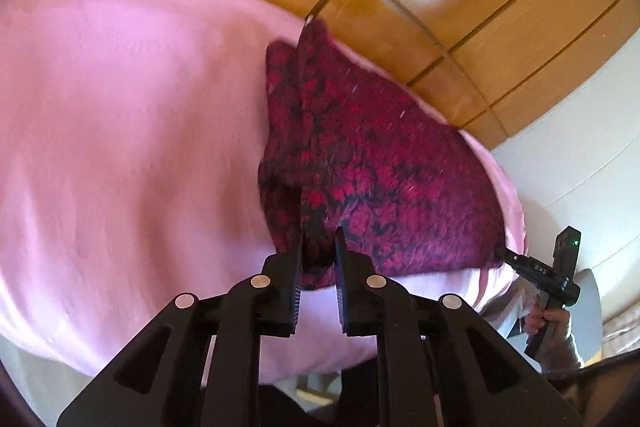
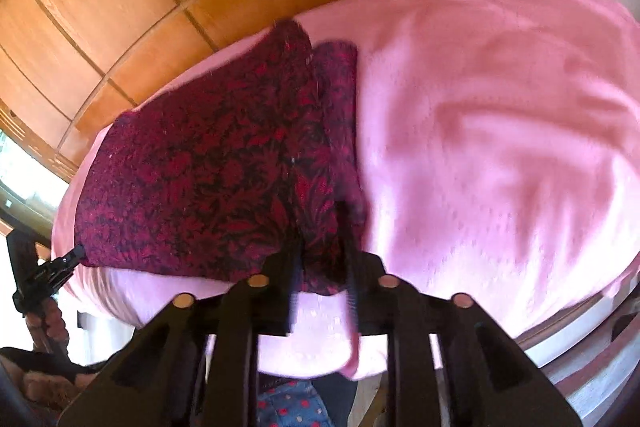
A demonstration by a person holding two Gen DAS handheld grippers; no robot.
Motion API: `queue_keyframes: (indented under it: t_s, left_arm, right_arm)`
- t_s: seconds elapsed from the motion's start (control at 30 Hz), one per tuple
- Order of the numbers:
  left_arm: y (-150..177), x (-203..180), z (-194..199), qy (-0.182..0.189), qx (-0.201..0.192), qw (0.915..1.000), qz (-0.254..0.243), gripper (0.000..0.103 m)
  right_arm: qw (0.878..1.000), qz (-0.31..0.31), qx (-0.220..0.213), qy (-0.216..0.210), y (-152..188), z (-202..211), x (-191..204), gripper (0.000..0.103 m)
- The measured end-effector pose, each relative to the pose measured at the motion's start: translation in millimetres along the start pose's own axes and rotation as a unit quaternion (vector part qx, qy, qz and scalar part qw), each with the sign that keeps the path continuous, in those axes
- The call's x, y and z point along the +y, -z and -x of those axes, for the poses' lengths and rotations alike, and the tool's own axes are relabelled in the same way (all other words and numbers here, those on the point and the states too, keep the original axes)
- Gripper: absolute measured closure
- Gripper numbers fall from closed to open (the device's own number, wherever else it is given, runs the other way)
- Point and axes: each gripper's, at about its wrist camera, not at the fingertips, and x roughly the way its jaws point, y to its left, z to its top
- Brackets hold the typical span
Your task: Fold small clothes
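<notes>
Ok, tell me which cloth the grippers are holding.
The dark red patterned garment: left gripper and right gripper each pinch its near edge. The plain pink blanket only lies underneath.

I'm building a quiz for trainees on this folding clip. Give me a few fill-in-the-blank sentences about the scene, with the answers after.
1. The red and black garment lies on a ____ blanket.
2. The left gripper has its jaws shut on the garment's near ____.
3. Behind the blanket stand panels made of ____.
4. The right gripper is shut on the ____.

Missing words: pink; edge; wood; garment
</notes>
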Motion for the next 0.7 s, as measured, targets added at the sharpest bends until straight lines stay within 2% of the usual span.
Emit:
queue_keyframes:
  t_s: [0.03, 0.07, 0.1, 0.13, 0.2, 0.27, 0.33, 0.4, 0.43, 0.5, 0.57, 0.63, 0.7]
  left_arm:
    - [-7.1, -3.3, 4.1, -0.015, -0.021, 0.9996, -0.009, 0.086]
    - [-9.6, -5.6, 8.2, -0.022, -0.037, 0.9989, -0.018, 0.086]
    - [-16.8, -10.2, 9.6, -0.025, -0.050, 0.9981, -0.027, 0.086]
    - [-24.0, -15.5, 8.3, -0.024, -0.059, 0.9974, -0.033, 0.086]
    - [-33.8, -28.2, 2.0, -0.024, -0.071, 0.9960, -0.049, 0.086]
    - [-41.6, -45.0, -14.0, -0.031, -0.071, 0.9941, -0.076, 0.086]
    - [-45.3, -58.9, -35.0, -0.039, -0.059, 0.9926, -0.099, 0.086]
    - [-44.4, -65.4, -49.9, -0.055, -0.052, 0.9899, -0.120, 0.077]
    - [-47.4, -69.4, -64.4, -0.076, -0.048, 0.9870, -0.133, 0.065]
    - [-46.0, -69.1, -80.0, -0.120, -0.042, 0.9822, -0.138, 0.065]
    - [-49.1, -61.0, -99.3, -0.143, -0.029, 0.9800, -0.136, 0.065]
    - [-49.9, -55.5, -103.1, -0.146, -0.033, 0.9801, -0.131, 0.065]
    - [-51.3, -60.4, -99.5, -0.149, -0.041, 0.9794, -0.130, 0.065]
  right_arm:
    - [1.000, 0.008, -0.010, 0.003, -7.1, 3.4, 3.5, 0.081]
    - [0.999, 0.019, -0.026, 0.016, -11.0, 8.6, 7.0, 0.068]
    - [0.998, 0.030, -0.042, 0.029, -16.4, 12.4, 12.8, 0.051]
    - [0.997, 0.039, -0.062, 0.034, -24.6, 15.0, 21.0, 0.049]
    - [0.995, 0.061, -0.083, 0.016, -37.9, 11.2, 42.5, 0.048]
    - [0.993, 0.082, -0.089, 0.009, -45.7, 0.9, 61.5, 0.041]
    - [0.991, 0.103, -0.083, 0.005, -53.2, -18.5, 84.2, 0.039]
    - [0.988, 0.134, -0.079, 0.010, -58.7, -41.0, 106.2, 0.030]
    - [0.987, 0.142, -0.079, 0.019, -54.1, -50.4, 112.8, 0.029]
    - [0.986, 0.149, -0.068, 0.046, -58.7, -72.0, 117.0, 0.028]
    - [0.983, 0.149, -0.066, 0.082, -62.1, -91.1, 105.1, 0.027]
    - [0.987, 0.132, -0.063, 0.064, -63.2, -105.1, 91.0, 0.026]
    - [0.985, 0.137, -0.080, 0.062, -60.3, -106.8, 90.5, 0.025]
